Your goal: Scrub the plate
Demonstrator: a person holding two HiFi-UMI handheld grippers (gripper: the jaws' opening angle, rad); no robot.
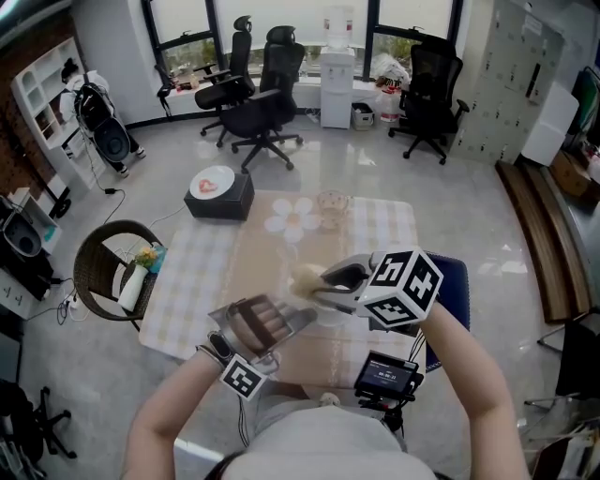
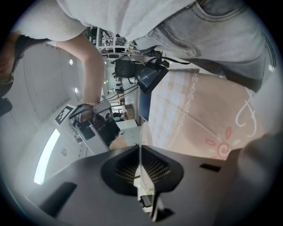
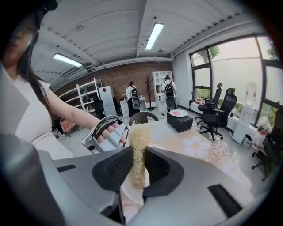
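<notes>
Left gripper (image 2: 140,170) clamps the plate (image 2: 141,154) by its rim, apparently edge-on, presenting a face; right gripper (image 3: 139,165), closed on a fibrous scrubber (image 3: 138,145), meets it above the table (image 1: 202,272) for scrubbing.

Daylight from the windows (image 1: 300,14) glares off the floor (image 1: 375,169); gripper views warp, darkening at edges.

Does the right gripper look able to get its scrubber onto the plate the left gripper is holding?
Likely yes: the right gripper, shut on the scrubber, sits close by the plate clamped in the left gripper, nothing between them.
</notes>
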